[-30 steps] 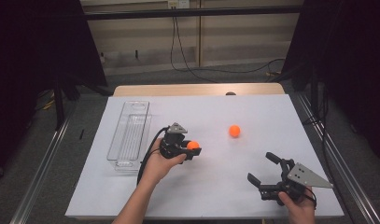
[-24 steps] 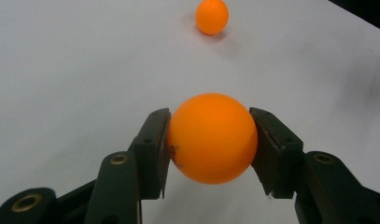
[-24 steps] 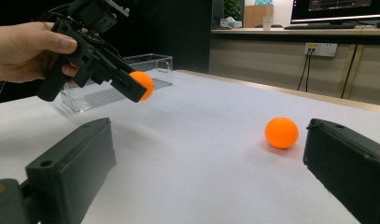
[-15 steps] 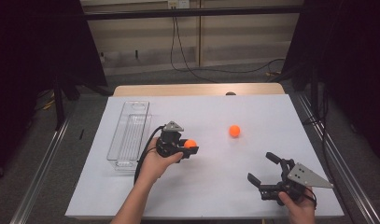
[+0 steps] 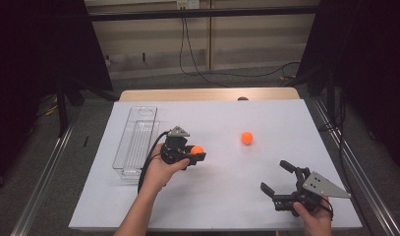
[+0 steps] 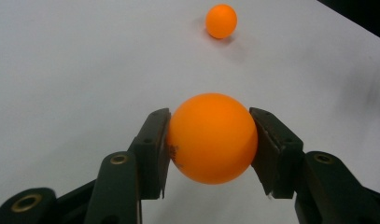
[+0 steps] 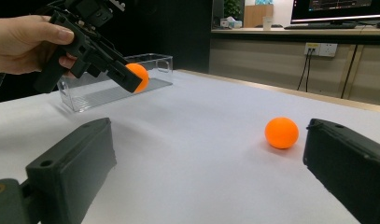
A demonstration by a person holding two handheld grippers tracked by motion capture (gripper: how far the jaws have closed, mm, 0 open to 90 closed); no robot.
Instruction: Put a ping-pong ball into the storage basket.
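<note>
1. High view: the left gripper (image 5: 196, 153) clamped an orange ball (image 5: 197, 150) above the white table (image 5: 227, 206), beside a clear tray (image 5: 136, 142); the right gripper (image 5: 278, 178) gaped wide.
2. Left gripper view: jaws pinched the orange ball (image 6: 211, 138); a second ball (image 6: 221, 21) lay beyond.
3. Right gripper view: jaws stood wide apart, the second ball (image 7: 281, 132) resting on the table between them.

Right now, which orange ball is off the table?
The orange ball clamped in the left claw, held above the sheet. The other ball lies loose on the white table.
</note>
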